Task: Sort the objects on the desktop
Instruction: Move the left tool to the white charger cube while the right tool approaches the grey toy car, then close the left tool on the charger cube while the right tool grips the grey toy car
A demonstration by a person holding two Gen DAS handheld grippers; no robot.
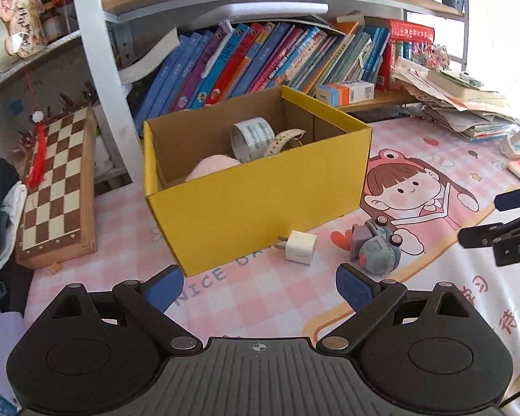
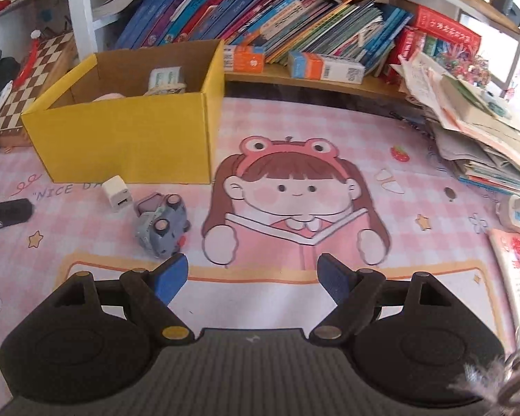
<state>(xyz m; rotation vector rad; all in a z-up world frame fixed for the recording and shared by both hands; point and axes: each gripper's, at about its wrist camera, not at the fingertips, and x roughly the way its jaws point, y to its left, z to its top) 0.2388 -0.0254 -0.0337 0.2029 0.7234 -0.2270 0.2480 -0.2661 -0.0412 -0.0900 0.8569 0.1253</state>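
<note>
Both sets of jaws stand apart and empty. The open yellow cardboard box (image 1: 260,201) holds 3 items; a white plug-in charger cube (image 1: 301,248) and grey plush toy car (image 2: 161,228) lie just before it on the surface, probably next to be grasped.

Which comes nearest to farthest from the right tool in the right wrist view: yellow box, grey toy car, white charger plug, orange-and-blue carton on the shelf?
From the right tool, which is open:
1. Grey toy car, just ahead on its left.
2. White charger plug, farther left, in front of the box.
3. Yellow box, behind the plug, at left.
4. Orange-and-blue carton, on the shelf at the back.
</note>
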